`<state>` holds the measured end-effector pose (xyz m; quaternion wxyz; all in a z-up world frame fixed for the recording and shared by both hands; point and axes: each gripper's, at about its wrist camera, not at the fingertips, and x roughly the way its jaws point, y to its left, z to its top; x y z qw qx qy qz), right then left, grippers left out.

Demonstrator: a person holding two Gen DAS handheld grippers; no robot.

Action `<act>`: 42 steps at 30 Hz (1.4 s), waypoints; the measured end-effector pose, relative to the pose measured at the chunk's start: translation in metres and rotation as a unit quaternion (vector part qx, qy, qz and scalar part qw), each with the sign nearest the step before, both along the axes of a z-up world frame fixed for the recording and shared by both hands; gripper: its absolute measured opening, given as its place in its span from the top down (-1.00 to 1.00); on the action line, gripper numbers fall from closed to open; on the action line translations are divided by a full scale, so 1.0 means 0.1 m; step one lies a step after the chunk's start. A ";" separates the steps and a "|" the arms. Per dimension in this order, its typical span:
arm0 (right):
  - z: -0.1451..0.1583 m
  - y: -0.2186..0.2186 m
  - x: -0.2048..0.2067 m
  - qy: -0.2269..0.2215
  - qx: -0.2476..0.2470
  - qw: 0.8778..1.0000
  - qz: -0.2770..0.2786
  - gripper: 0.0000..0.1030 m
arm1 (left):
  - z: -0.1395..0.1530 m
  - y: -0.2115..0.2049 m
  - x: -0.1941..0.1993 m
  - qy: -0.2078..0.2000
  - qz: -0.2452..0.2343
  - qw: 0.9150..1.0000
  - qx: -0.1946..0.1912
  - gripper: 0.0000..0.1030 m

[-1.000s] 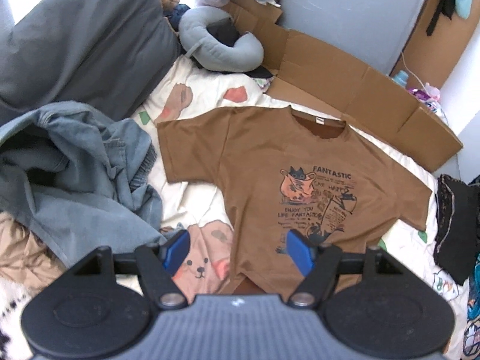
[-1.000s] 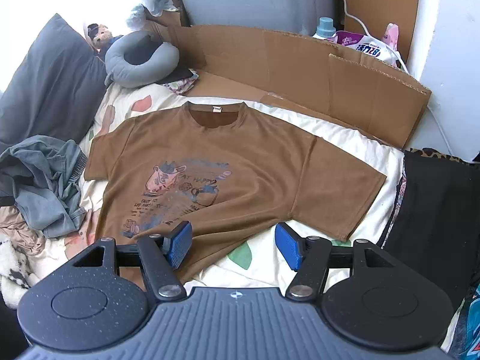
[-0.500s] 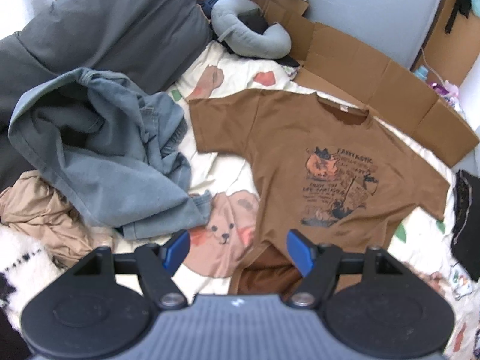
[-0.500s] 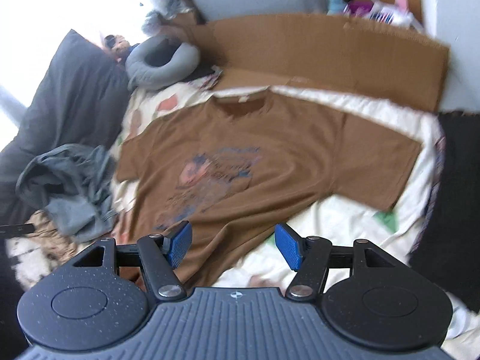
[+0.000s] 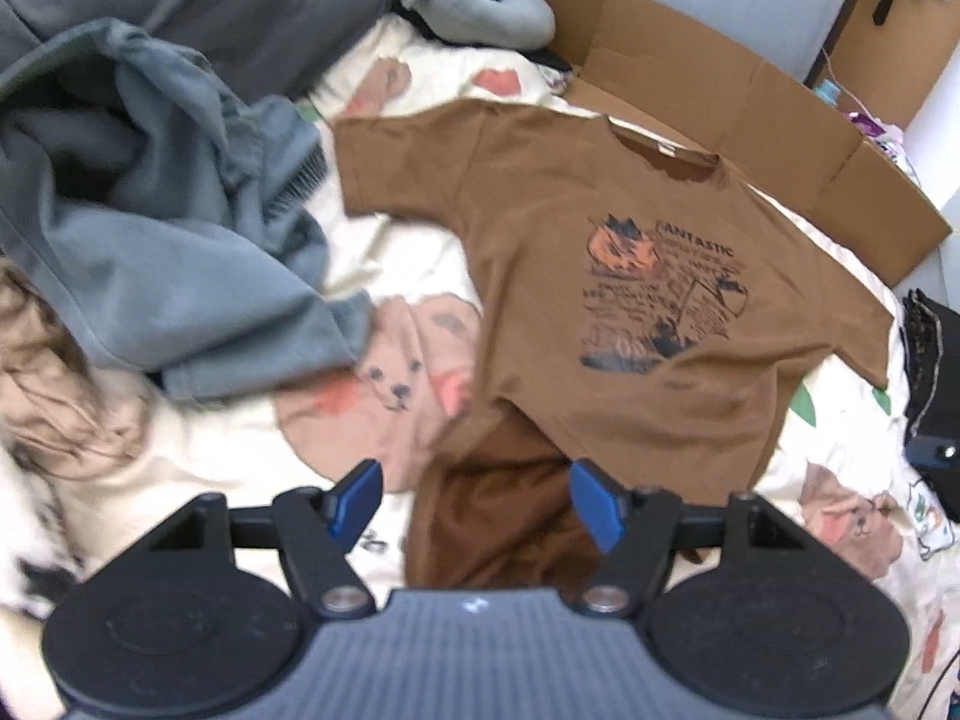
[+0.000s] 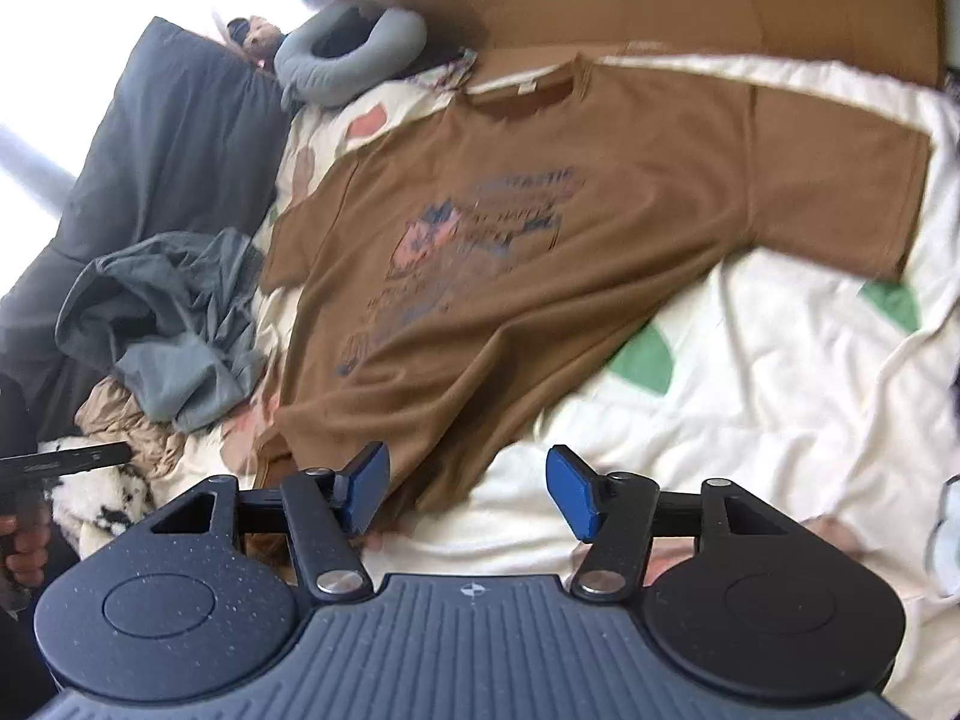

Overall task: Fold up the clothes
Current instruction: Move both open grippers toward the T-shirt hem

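Left gripper (image 5: 474, 504): hovering spread wide, holding nothing, over the shirt (image 5: 630, 276) hem, lower centre.
Right gripper (image 6: 465, 489): gaping too, empty.
Shirt: looking light, floppy; best pinching hem corners.

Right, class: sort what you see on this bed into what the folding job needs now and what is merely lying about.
For the job:
- brown T-shirt, spread flat
- left gripper, open
- right gripper, open

Lying about:
- grey garment heap
- neck pillow
- cardboard
- dark pillow
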<state>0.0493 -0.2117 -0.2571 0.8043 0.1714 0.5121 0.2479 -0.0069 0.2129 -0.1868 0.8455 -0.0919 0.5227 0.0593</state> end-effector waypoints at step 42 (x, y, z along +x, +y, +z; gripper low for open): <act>-0.86 0.31 -0.18 0.058 0.009 0.997 0.041 -0.13 | -1.08 -1.08 0.28 -0.022 -0.090 0.986 -0.138 0.82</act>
